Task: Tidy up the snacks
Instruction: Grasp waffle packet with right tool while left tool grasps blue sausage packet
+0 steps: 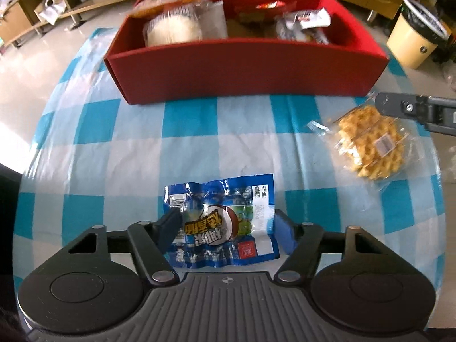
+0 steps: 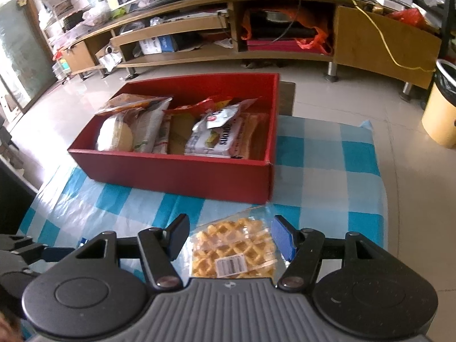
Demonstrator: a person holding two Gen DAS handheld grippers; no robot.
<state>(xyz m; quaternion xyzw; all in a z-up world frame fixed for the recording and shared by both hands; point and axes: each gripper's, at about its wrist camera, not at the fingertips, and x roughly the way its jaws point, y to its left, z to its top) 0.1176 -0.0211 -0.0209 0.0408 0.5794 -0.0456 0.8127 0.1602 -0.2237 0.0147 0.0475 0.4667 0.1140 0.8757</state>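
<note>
Checked cloth under a red box. Before the box, my left gripper straddles the blue packet, jaws apart, perhaps touching; my right gripper gapes around the waffle. Slick wrappers could slip or crumple when squeezed.

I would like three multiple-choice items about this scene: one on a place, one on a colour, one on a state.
1. Where does the waffle pack lie?
A. inside the box
B. on the checked cloth, between the right gripper fingers
C. on the floor

2. What colour is the box?
A. red
B. green
C. white

3. How are the left gripper fingers?
A. shut with nothing between
B. out of view
C. open around the blue snack packet

Answers: 1 B, the pack rests on the cloth; 2 A, its walls are red; 3 C, a finger stands on each side of it.
</note>
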